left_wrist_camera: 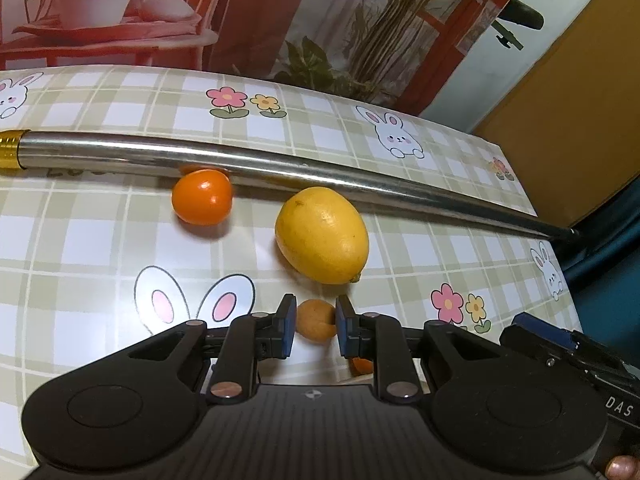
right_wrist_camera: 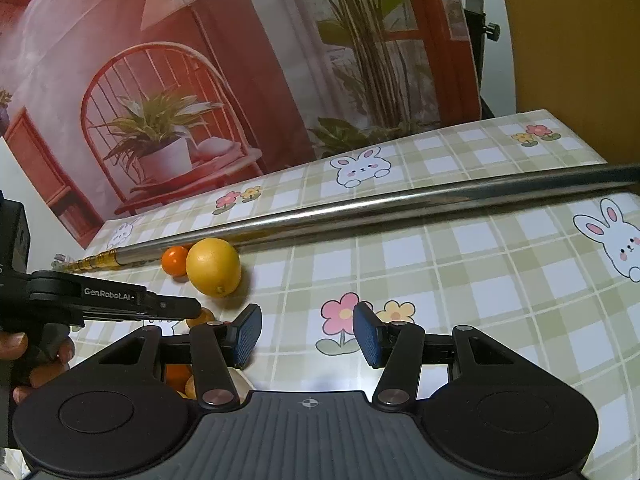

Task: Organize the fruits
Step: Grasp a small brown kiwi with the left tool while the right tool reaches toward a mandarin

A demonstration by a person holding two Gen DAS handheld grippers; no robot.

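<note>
Nearest in the left wrist view, the left gripper (left_wrist_camera: 316,326) has its jaws clamped on a small tan round fruit (left_wrist_camera: 314,320), the blue pads pressing its two sides just above the table (left_wrist_camera: 80,240) with its checked bunny-and-flower cloth. Below the right pad a bit of orange fruit (left_wrist_camera: 362,365) peeks out; what it lies in cannot be told. The right gripper (right_wrist_camera: 307,336) hangs over a printed flower with its jaws parted and nothing between them. At its left, in the right wrist view, more orange and pale fruit (right_wrist_camera: 178,376) shows under the gripper body, mostly hidden. A person's hand (right_wrist_camera: 36,360) grips the left gripper's handle at that view's left edge.

Farther in, a yellow lemon (left_wrist_camera: 322,236) lies on the cloth, and just beyond it to the left a small orange tangerine (left_wrist_camera: 202,197) touches a long metal rod (left_wrist_camera: 280,168) with a gold end, which crosses the table from side to side. Past the far edge stands a printed backdrop (left_wrist_camera: 260,16) of plants and a red chair.
</note>
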